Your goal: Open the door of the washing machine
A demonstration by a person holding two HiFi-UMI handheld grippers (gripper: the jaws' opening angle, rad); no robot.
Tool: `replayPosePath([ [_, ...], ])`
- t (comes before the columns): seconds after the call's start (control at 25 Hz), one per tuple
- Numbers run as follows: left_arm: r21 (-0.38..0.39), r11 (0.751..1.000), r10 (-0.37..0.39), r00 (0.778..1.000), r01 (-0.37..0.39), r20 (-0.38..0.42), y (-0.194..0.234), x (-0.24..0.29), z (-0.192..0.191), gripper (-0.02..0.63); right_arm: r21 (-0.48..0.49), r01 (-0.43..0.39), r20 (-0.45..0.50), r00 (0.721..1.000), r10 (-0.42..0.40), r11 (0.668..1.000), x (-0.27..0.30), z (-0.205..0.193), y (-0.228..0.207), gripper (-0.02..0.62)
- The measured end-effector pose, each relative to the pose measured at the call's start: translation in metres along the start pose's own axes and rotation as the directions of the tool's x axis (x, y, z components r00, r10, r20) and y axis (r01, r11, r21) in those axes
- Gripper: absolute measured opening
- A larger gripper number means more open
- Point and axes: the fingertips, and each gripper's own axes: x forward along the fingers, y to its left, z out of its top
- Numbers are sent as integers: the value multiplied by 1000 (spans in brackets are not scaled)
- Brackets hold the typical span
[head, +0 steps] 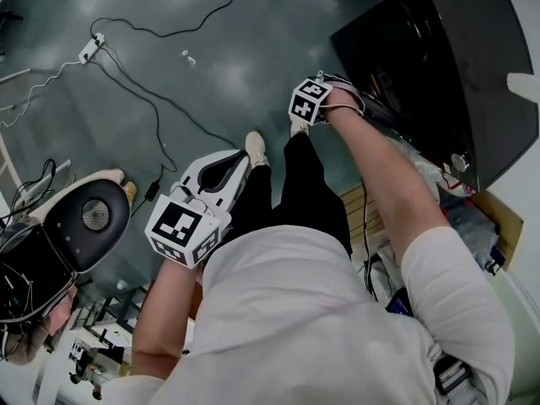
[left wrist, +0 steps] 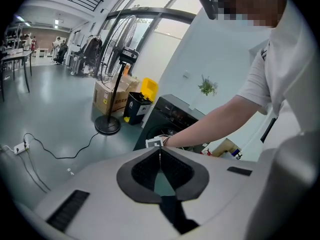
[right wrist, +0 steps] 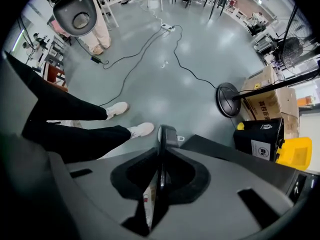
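The right gripper (right wrist: 160,156) is pointing down and clamping the thin dark edge of the door (right wrist: 168,134) between its jaws. The washing machine (left wrist: 172,115) is standing directly below this gripper. The left gripper (left wrist: 160,153) is hovering with jaws closed and empty, well apart from the machine.

A glossy grey-green floor (head: 211,57) is being lit from above, and pale glare is being thrown back. Black cables (head: 126,79) and a white power strip (head: 90,49) are being left trailing at upper left. In the left gripper view, daylight is being admitted through tall windows (left wrist: 160,1) at top centre.
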Motion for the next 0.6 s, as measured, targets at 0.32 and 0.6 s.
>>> replayPosePath([
  [0.32, 50, 997, -64, 998, 65, -10, 0, -12, -16, 18, -62, 3, -10, 1000, -4, 998, -4, 4, 42, 63],
  [0.6, 102, 984, -141, 986, 149, -88, -9, -15, -44, 18, -119, -11, -25, 1000, 8, 993, -7, 2, 84, 63],
])
